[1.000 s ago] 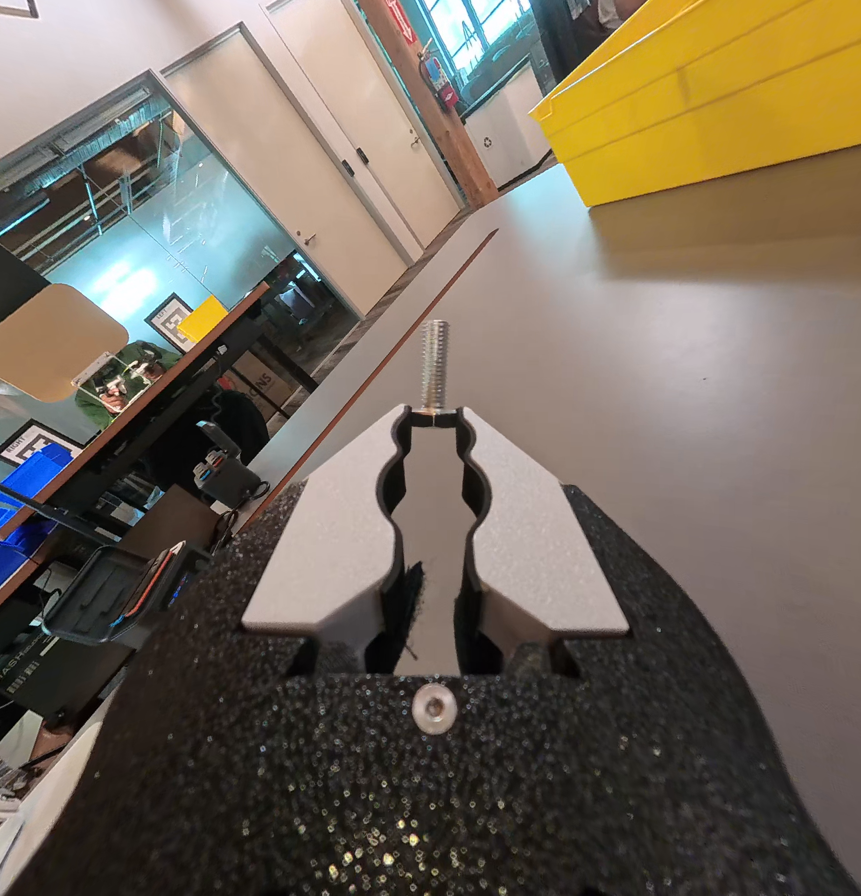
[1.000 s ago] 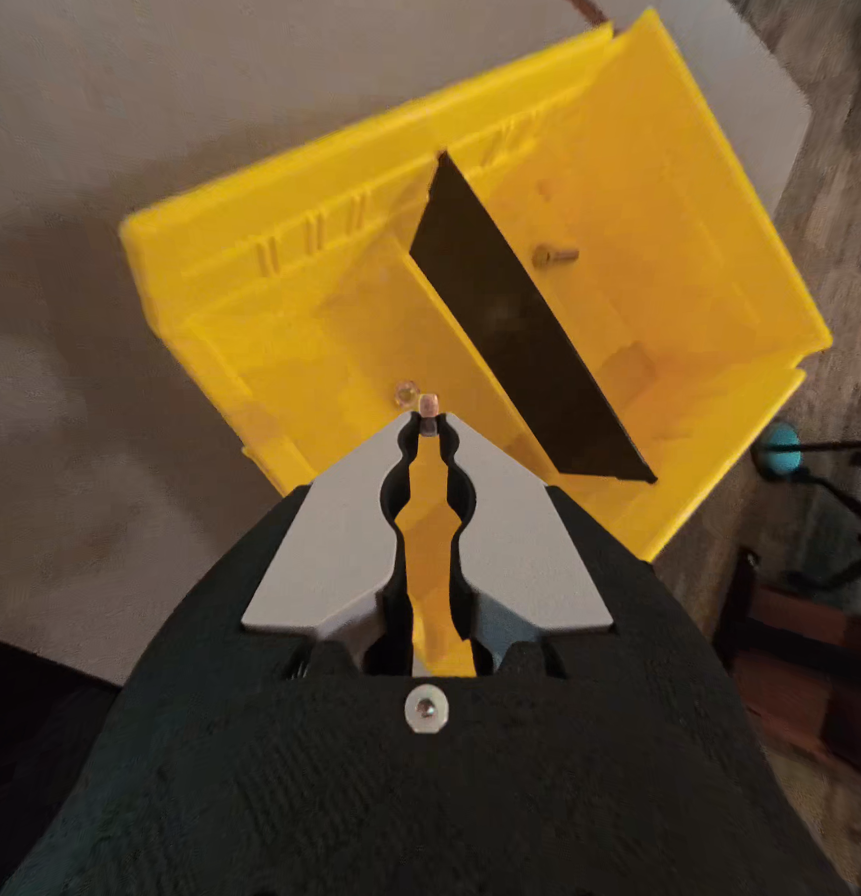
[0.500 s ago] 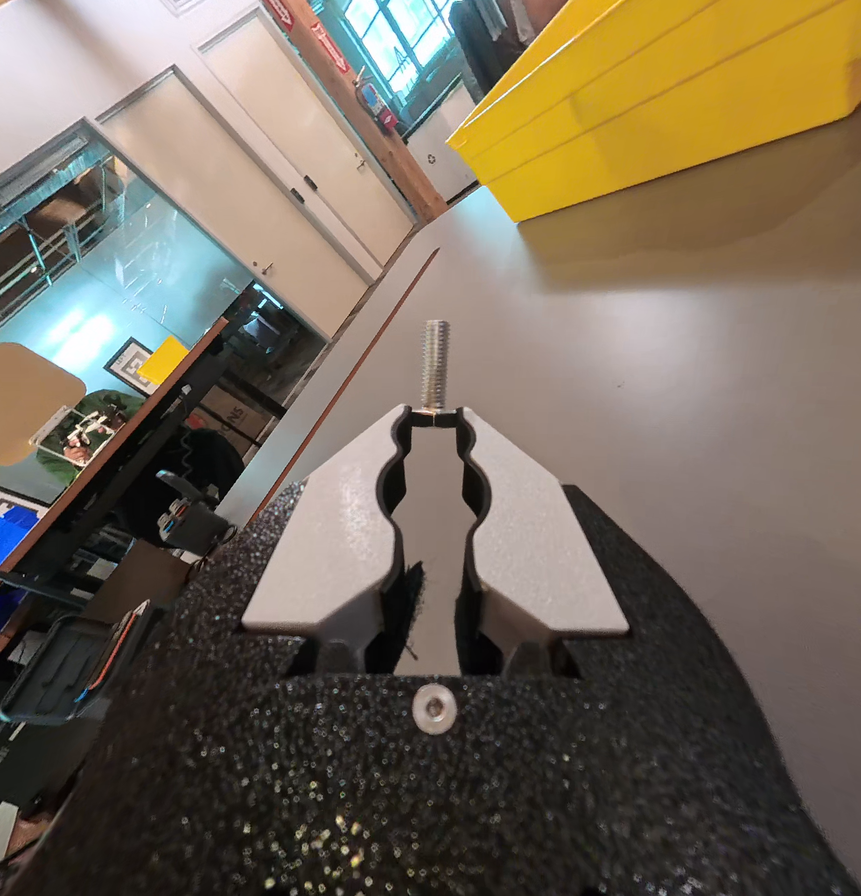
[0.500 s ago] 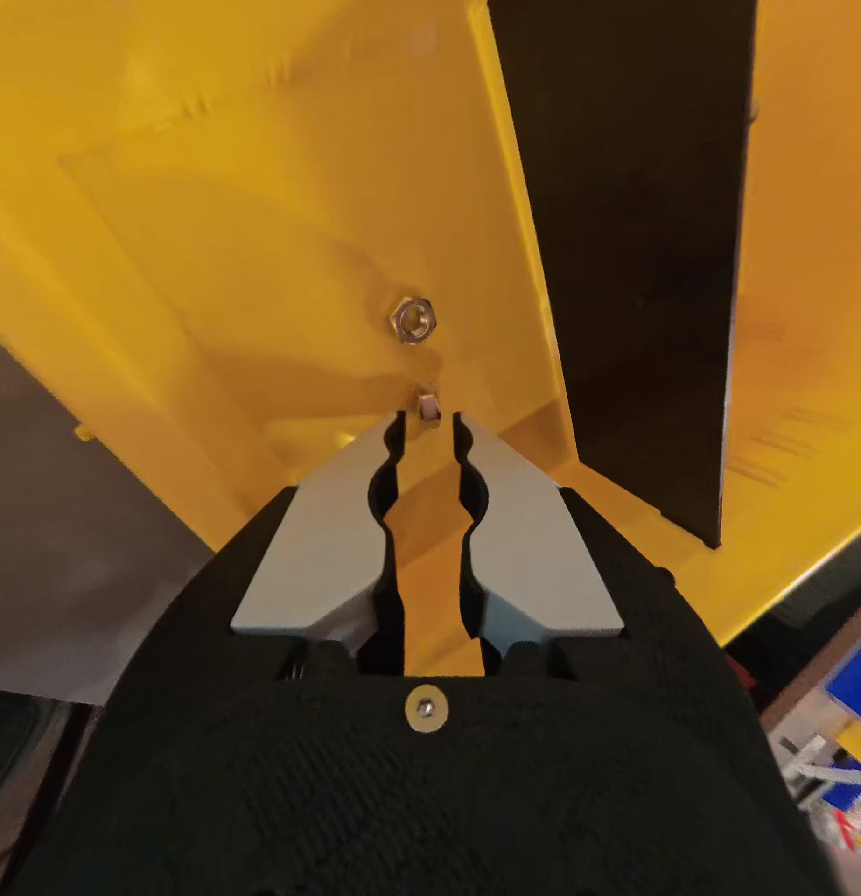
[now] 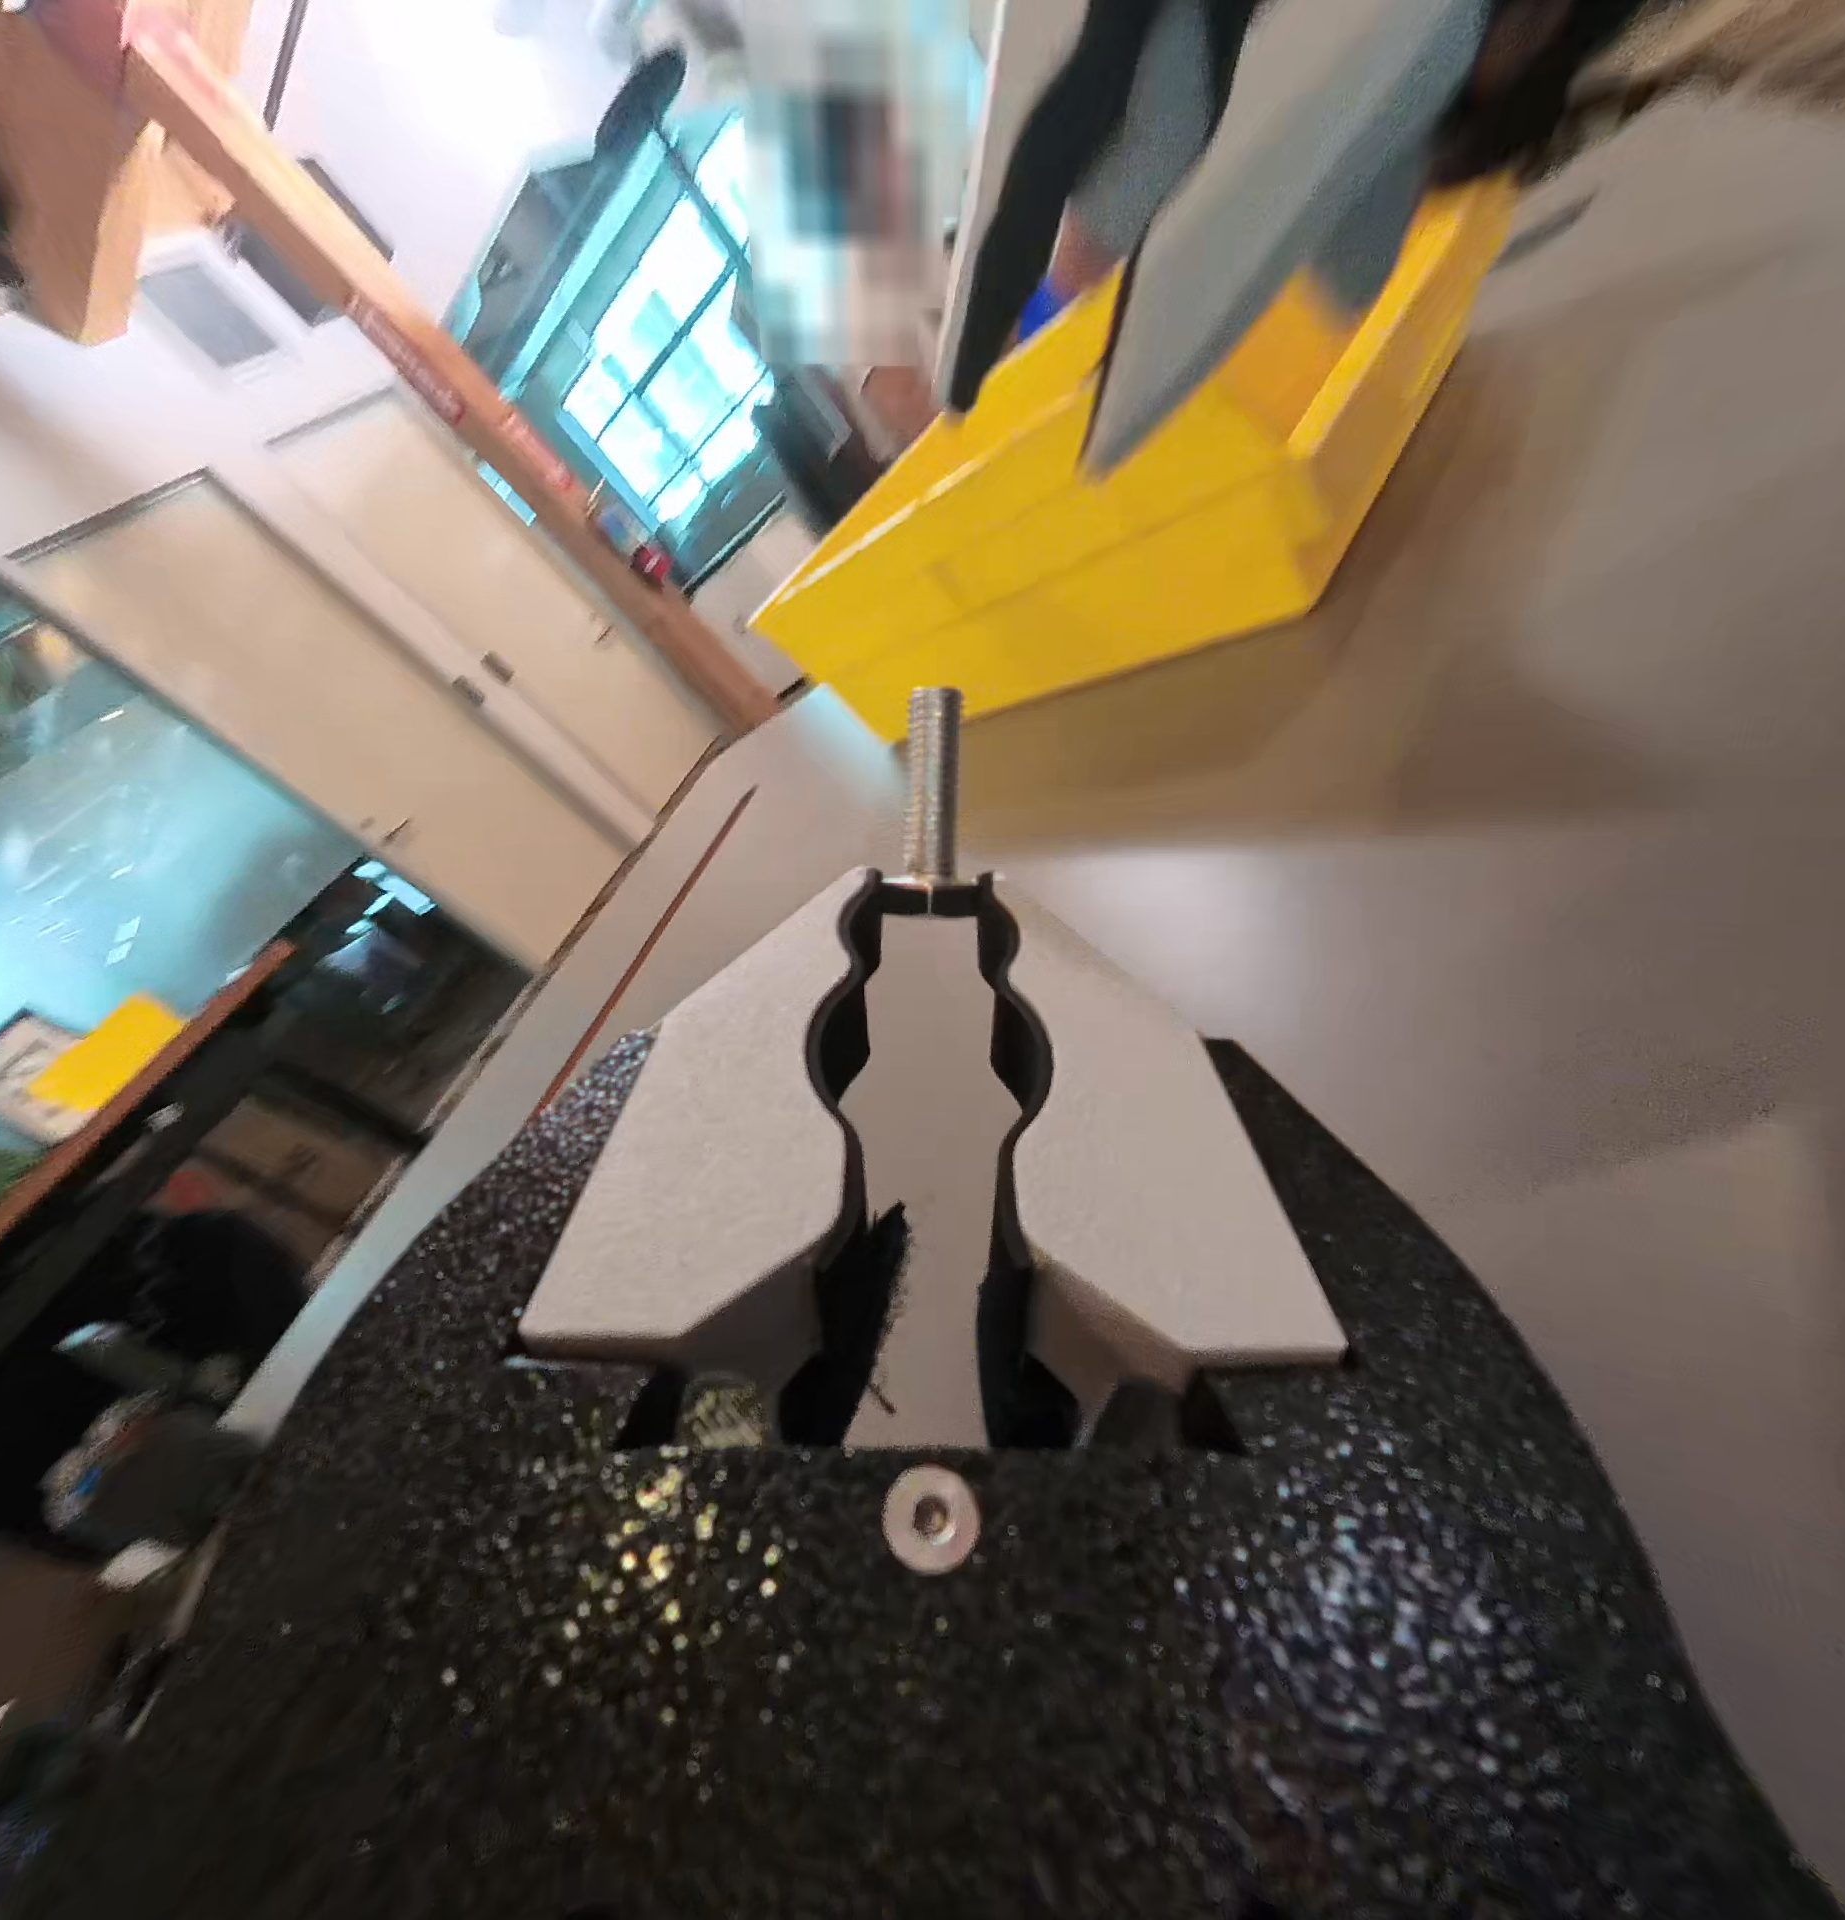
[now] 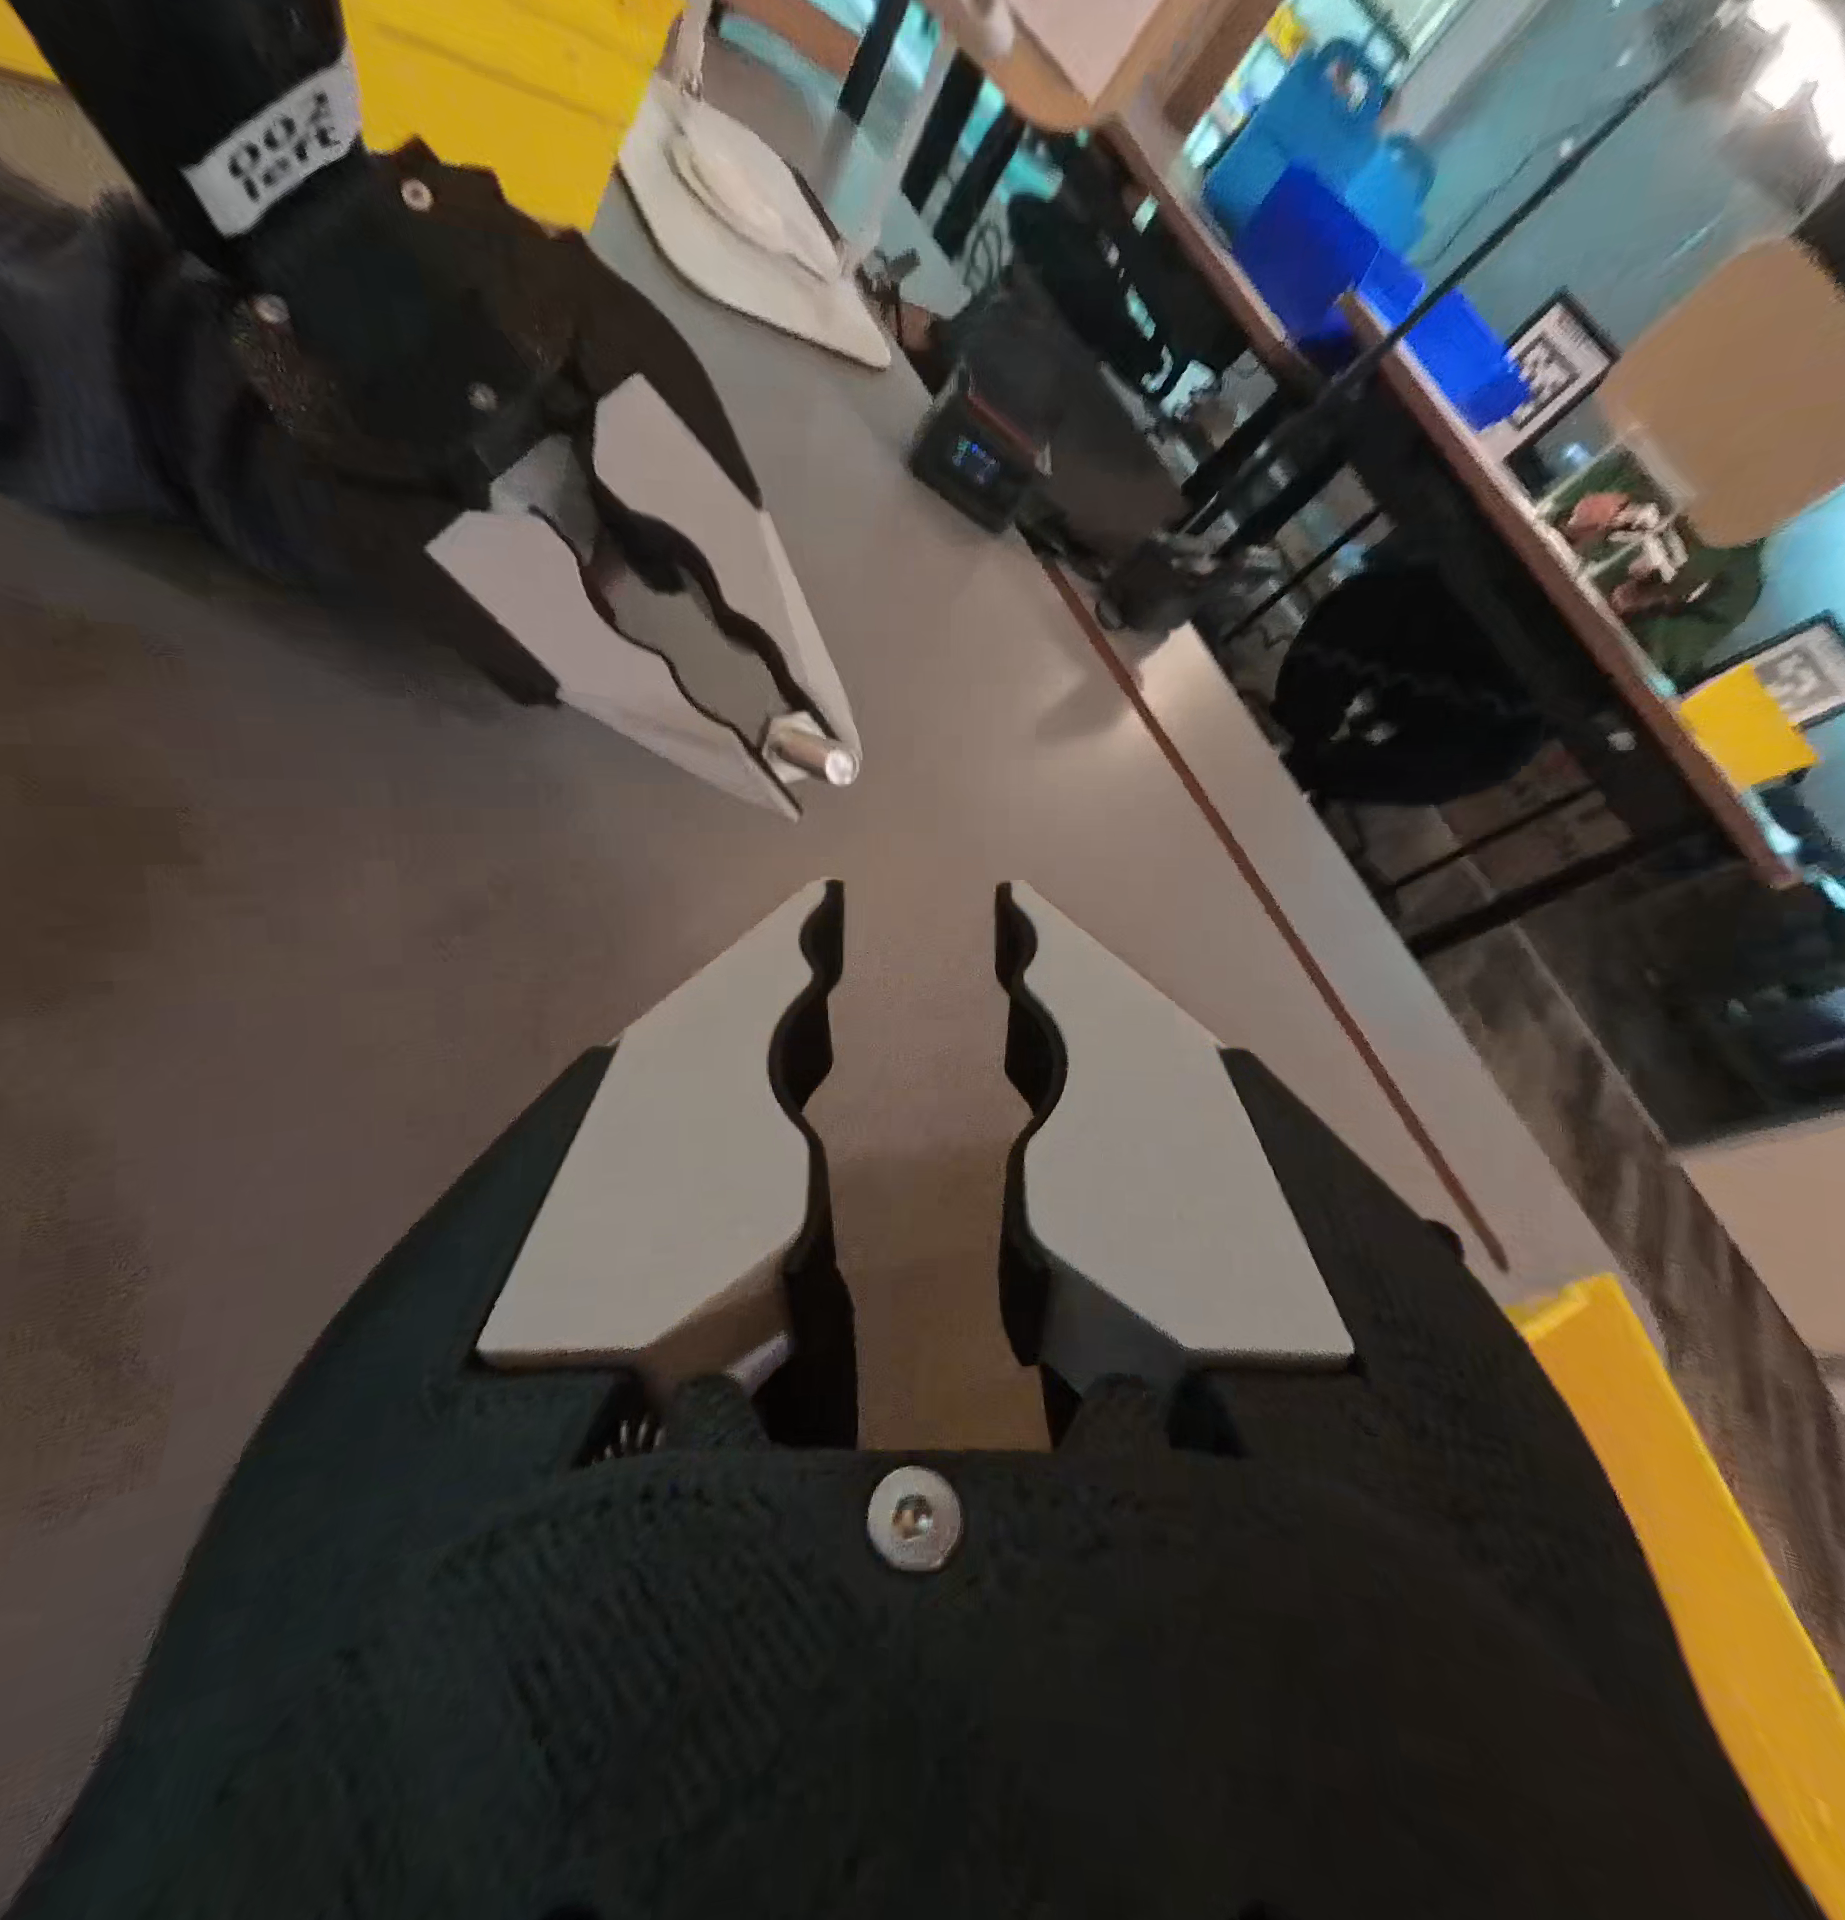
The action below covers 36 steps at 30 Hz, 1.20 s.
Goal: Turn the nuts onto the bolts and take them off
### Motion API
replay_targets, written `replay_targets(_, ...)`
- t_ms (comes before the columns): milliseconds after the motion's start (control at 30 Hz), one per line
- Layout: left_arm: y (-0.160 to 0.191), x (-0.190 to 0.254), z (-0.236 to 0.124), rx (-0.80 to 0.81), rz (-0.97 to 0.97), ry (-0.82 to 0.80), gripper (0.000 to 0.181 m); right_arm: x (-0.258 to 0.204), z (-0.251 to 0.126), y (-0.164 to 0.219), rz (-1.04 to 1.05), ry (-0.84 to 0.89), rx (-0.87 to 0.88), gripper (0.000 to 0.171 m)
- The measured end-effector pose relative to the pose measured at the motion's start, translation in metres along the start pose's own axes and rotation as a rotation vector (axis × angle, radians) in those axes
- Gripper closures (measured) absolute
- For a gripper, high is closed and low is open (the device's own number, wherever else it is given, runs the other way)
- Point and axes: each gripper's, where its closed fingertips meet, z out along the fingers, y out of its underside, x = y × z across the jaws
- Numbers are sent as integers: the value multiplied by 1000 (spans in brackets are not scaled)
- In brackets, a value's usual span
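Observation:
My left gripper point(image 5: 933, 899) is shut on the head of a silver bolt point(image 5: 931, 779), whose threaded shank points forward over the grey table point(image 5: 1417, 1039). My right gripper point(image 6: 918, 899) is open and empty, held above the table. It faces the left gripper point(image 6: 824, 774), and the bolt point(image 6: 816, 753) points toward it a short way off. In the left wrist view the right gripper point(image 5: 1032, 426) shows blurred at the top, in front of the yellow bin point(image 5: 1105, 582). No nut is in view.
The yellow bin's rim point(image 6: 1728, 1558) lies at the lower right of the right wrist view. A white tray point(image 6: 762, 239) and a small black device point(image 6: 975, 457) sit at the table's far end. The table edge point(image 6: 1261, 935) runs on the right, desks and blue bins beyond.
My right gripper opened and let go of the nut inside the yellow bin, then swung out to face the left gripper. My left gripper turned toward the bin, still holding the bolt.

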Motion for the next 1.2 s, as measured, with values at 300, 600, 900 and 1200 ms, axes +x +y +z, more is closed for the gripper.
replay_targets(300, -35, 25, -4, 176, -146, 165, 165, -36, 24, -28, 207, -173, 221, 161)
replay_targets(600, -21, -20, -5, 146, -173, -107, 166, 116, -34, 19, 119, 346, 3, 163)
replay_targets(900, 17, -62, -14, -52, -189, -363, 177, 214, -43, 243, 861, 266, -722, 163)
replay_targets(1200, 29, -81, -25, -102, -221, -464, 179, 231, -29, 238, 854, 308, -603, 133)
